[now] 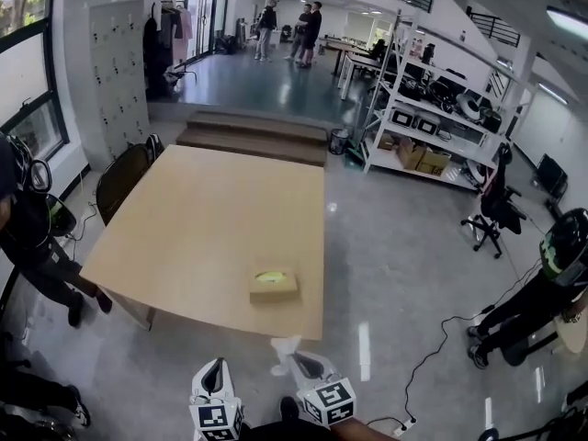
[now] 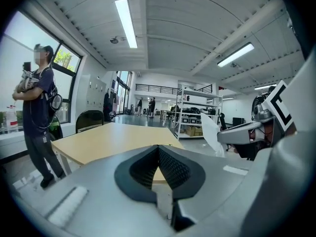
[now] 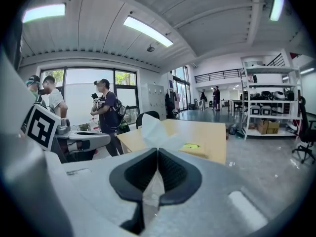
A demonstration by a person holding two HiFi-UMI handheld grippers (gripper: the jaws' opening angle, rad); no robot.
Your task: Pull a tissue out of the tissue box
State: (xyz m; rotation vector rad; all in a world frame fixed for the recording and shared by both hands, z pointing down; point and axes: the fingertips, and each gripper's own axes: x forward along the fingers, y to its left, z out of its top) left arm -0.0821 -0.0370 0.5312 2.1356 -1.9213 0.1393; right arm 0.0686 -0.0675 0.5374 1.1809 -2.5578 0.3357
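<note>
Sitting near the front edge of the pale table (image 1: 202,237), the tan tissue box (image 1: 274,285) shows a yellow-green oval top. The right gripper (image 3: 157,154) pinches a crumpled white tissue (image 3: 154,131), held clear of the box beyond the table's edge. The left gripper (image 2: 158,151) is closed and empty.

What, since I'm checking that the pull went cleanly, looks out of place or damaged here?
Nothing stands out. The tissue is pinched in the shut right gripper, off the table and free of the tissue box. The box lies flat near the table's near edge, with nothing spilled around it.
</note>
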